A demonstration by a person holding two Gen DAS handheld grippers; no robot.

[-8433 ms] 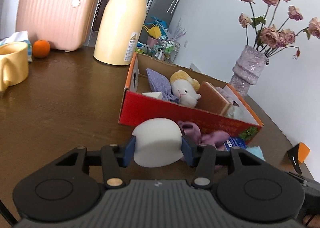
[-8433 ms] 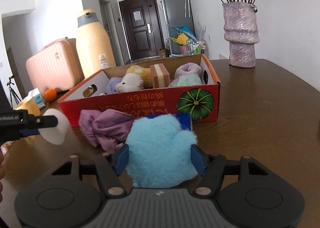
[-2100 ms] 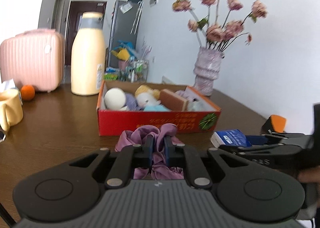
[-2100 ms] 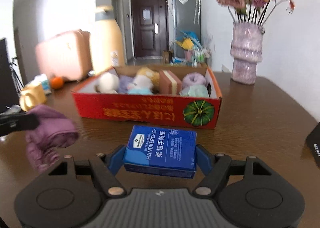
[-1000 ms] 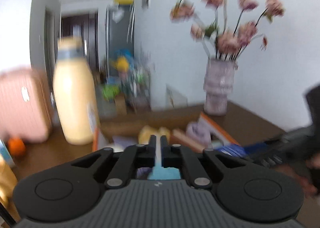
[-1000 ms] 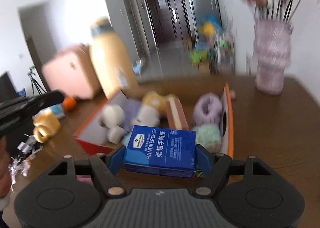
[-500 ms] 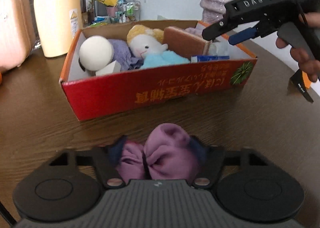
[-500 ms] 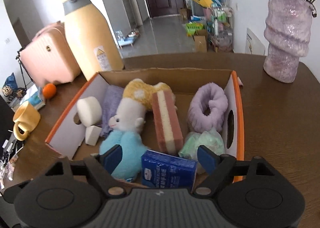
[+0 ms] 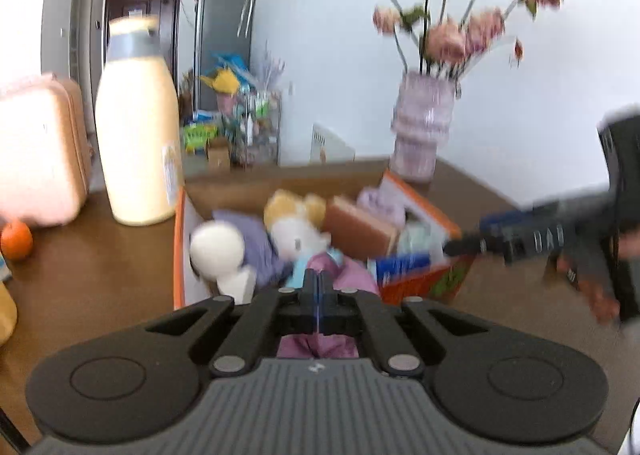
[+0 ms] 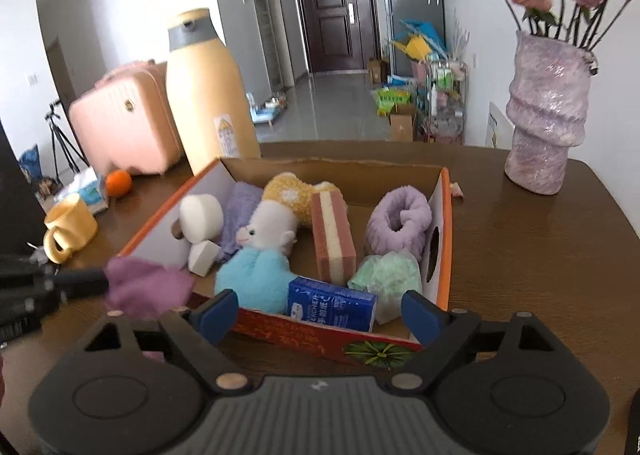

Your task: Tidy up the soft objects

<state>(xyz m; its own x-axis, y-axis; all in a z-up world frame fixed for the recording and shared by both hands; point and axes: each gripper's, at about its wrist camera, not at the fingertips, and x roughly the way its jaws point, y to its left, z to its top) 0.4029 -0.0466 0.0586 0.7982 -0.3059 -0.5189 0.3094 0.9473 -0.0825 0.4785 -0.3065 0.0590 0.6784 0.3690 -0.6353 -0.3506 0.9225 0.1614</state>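
Two grippers were in view over a brown wooden table (image 10: 540, 275). Nearest the right wrist camera, the right gripper (image 10: 316, 315) stood with its blue-padded jaws wide and still opening, nothing between them; they straddled the near wall of the red cardboard box (image 10: 320, 339). The left gripper (image 9: 318, 287) had its jaws clenched tight on a purple cloth (image 9: 352, 275), which bulged around and below the fingers. From the right wrist view, that cloth hung at the near left corner of the box, blurred; whether it was over the rim or just outside could not be told.

Inside the box, against the near wall, lay a blue tissue pack (image 10: 331, 305), with a pale blue plush (image 10: 252, 281) just to its left and a green mesh puff (image 10: 386, 275) to its right. Behind these stood a pink and cream sponge (image 10: 332, 231) on edge, a white and yellow plush toy (image 10: 268, 231), a white foam piece (image 10: 201, 217) against the left wall, and a lilac rolled towel (image 10: 400, 221) near the right wall.

Beyond the box, on the table, were a yellow mug (image 10: 70, 229), an orange (image 10: 119, 182), a tall cream flask (image 10: 208, 95), a pink case (image 10: 124, 121) and, at far right, a purple vase (image 10: 544, 119) with flowers.
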